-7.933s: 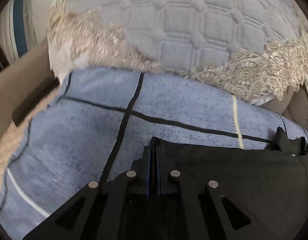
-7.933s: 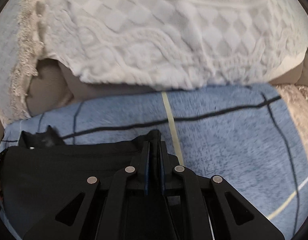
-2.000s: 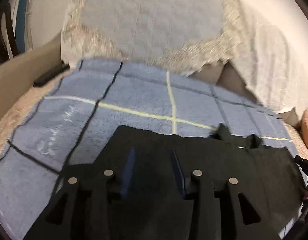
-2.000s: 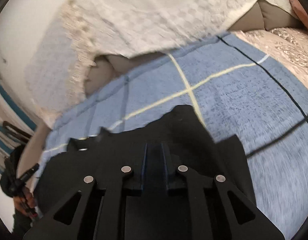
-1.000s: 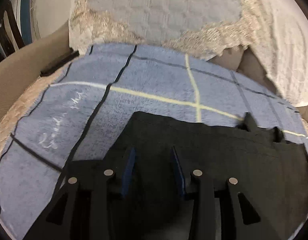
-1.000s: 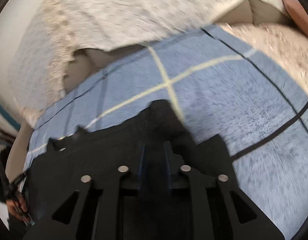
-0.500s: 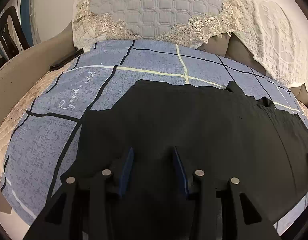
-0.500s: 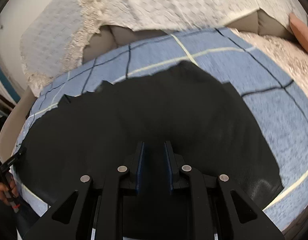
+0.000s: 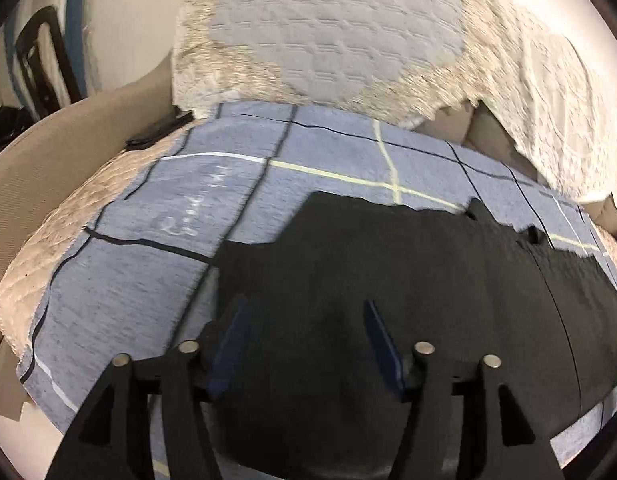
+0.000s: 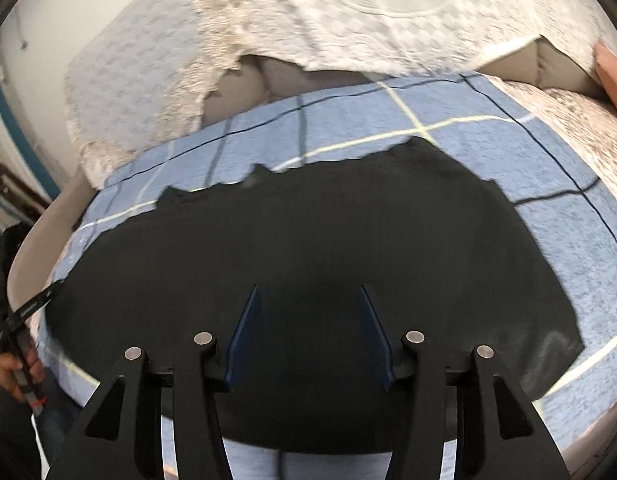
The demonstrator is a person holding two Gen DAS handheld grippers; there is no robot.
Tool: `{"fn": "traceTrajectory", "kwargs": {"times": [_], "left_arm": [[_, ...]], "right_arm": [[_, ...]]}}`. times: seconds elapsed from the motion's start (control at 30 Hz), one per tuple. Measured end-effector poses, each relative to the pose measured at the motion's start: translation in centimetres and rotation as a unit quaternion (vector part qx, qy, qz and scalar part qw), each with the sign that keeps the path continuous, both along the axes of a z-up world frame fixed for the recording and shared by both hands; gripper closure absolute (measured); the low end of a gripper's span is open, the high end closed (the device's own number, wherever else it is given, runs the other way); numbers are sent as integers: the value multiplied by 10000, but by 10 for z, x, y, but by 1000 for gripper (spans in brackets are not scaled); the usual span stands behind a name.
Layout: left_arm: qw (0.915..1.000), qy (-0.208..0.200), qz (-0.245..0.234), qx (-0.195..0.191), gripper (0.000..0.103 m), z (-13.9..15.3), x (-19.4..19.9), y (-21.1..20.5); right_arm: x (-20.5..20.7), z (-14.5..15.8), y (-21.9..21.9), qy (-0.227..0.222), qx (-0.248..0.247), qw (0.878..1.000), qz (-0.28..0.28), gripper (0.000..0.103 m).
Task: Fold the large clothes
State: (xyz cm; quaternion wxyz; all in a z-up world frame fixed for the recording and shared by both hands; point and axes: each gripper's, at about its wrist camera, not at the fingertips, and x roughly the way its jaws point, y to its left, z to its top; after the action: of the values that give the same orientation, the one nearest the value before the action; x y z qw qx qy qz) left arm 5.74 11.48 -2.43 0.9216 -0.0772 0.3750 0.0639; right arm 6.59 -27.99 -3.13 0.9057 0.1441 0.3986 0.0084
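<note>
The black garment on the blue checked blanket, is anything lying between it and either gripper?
Nothing visible does. The black garment lies spread flat on the blue checked blanket, directly under the left gripper and the right gripper. Both sets of fingers are opening with only bare black cloth below them.

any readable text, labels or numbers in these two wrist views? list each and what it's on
White cursive writing on the blue blanket, left wrist view: motion-blurred, not readable.
Small marking on the left gripper's handle, seen at the edge of the right wrist view: too small to read.
Black garment: no print or label visible.
Nothing else carries text.
</note>
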Motion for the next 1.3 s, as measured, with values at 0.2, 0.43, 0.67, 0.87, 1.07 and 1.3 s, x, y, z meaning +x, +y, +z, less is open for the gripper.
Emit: {"fn": "traceTrajectory", "kwargs": {"times": [0.2,0.43,0.67,0.87,1.07,1.3], "left_arm": [[9940,515,217,-944,37,-29,18,40],[9888,413,-52,-1435,37,-33,8,31],[9881,475,-11,-1465,54,-34,3,29],[9910,459,-112,-1255,88,-24,2,32],[9888,242,-395,-1416,91,5,-5,30],[9761,-229,-1009,-1913,92,63,-10,-1]], "right_arm": [[7,-1,33,-28,140,9991,397,52],[6,-3,53,28,203,9981,581,52],[2,-8,60,105,317,9977,590,52],[-2,-7,61,88,418,9975,565,52],[-8,-9,54,77,449,9977,500,52],[-16,-14,39,97,634,9975,308,52]]}}
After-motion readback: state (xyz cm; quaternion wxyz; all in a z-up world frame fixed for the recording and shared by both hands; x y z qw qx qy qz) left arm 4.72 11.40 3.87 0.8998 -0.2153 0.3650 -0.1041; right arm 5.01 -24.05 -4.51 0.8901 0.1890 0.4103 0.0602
